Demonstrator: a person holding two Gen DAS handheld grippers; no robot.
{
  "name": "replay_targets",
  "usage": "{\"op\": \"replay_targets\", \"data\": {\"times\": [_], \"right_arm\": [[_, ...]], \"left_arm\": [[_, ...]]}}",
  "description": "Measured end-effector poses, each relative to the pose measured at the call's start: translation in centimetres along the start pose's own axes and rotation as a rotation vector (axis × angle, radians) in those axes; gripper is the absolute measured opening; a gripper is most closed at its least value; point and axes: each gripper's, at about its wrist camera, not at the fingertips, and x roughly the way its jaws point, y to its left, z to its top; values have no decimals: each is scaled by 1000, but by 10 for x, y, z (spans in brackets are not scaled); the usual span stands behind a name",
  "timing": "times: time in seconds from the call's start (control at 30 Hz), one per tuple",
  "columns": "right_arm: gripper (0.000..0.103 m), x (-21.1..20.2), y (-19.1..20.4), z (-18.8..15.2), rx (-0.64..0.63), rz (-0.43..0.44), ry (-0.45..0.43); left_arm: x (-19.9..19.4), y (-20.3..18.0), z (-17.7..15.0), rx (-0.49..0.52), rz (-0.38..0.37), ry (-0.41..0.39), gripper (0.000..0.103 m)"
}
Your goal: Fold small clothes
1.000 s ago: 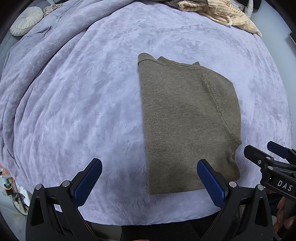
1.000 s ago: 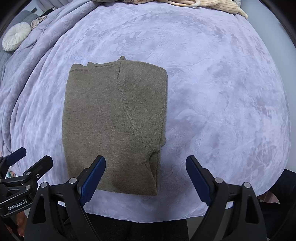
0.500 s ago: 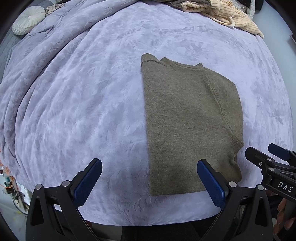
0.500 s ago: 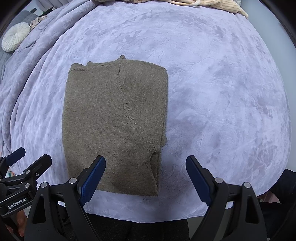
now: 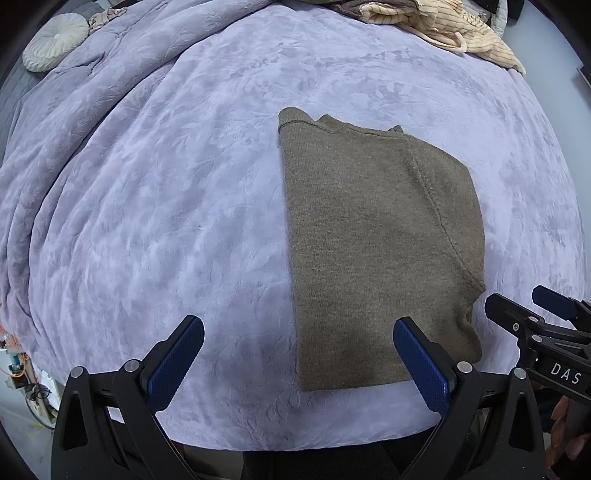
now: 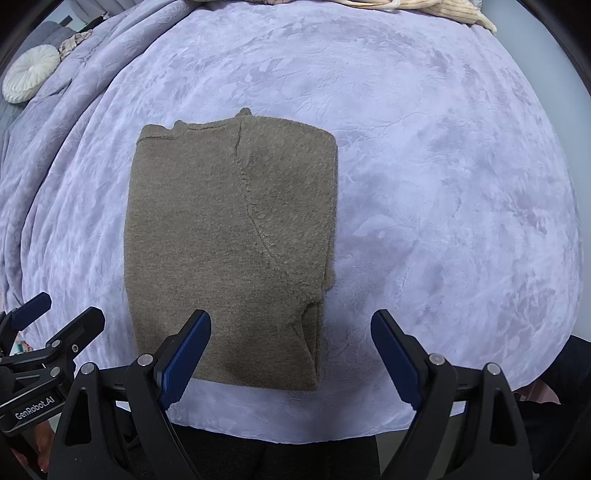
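An olive-brown knit garment [image 5: 380,240] [image 6: 229,243] lies folded into a neat rectangle on the lavender bedspread [image 5: 166,192] [image 6: 443,184], near its front edge. My left gripper [image 5: 295,350] hovers open over the garment's near-left corner, nothing between its blue pads. My right gripper [image 6: 291,350] is open too, above the garment's near-right corner, holding nothing. Each gripper shows at the edge of the other's view: the right one [image 5: 546,325], the left one [image 6: 51,332].
A heap of cream and beige striped clothes [image 5: 443,26] [image 6: 424,5] lies at the far edge of the bed. A round white cushion [image 5: 55,40] [image 6: 31,72] rests at the far left on bunched bedding. The bed's front edge [image 6: 295,432] runs just below the grippers.
The left wrist view has drifted slightly, so the garment sits a little lower in it. Both grippers stay open and the garment has not moved.
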Motion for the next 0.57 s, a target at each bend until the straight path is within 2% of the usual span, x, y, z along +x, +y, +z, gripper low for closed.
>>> {"op": "replay_targets", "data": {"times": [0.57], "right_arm": [[90,3,1,0,-1,1,9]], "left_arm": [[-2,1,2,-8,-9,-21,103]]}}
